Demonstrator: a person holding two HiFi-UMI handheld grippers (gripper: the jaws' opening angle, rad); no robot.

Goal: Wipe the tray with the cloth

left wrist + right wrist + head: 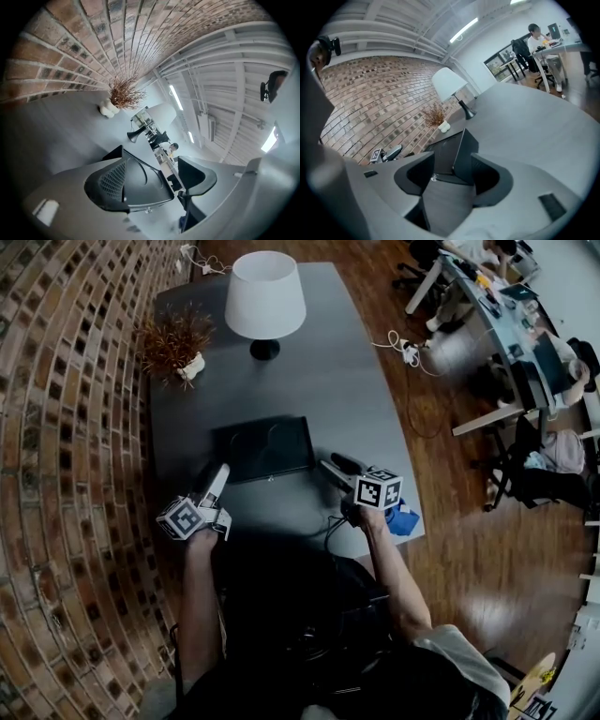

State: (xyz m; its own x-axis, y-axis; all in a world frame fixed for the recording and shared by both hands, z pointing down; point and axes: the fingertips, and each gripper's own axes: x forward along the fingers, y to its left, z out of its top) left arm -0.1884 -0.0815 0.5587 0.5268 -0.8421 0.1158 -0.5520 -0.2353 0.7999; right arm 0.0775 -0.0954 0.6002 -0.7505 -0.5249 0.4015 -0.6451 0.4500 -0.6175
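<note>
Your tray [262, 448] lay flat, long axis side to side; your left gripper [221, 474] gaped empty at its left end, your right gripper [330, 467] half-open, gripping nothing, at its right end.

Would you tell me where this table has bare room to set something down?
Bare tabletop runs right of the lamp and tray to the table's edge, and between the dried plant and tray. The near edge is crowded: left gripper, right gripper, blue cloth.

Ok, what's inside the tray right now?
Nothing shows inside the tray: its floor looks bare, though it is dark. The blue cloth is not in it; it lies at the table's near right edge, partly hidden by the right gripper.
</note>
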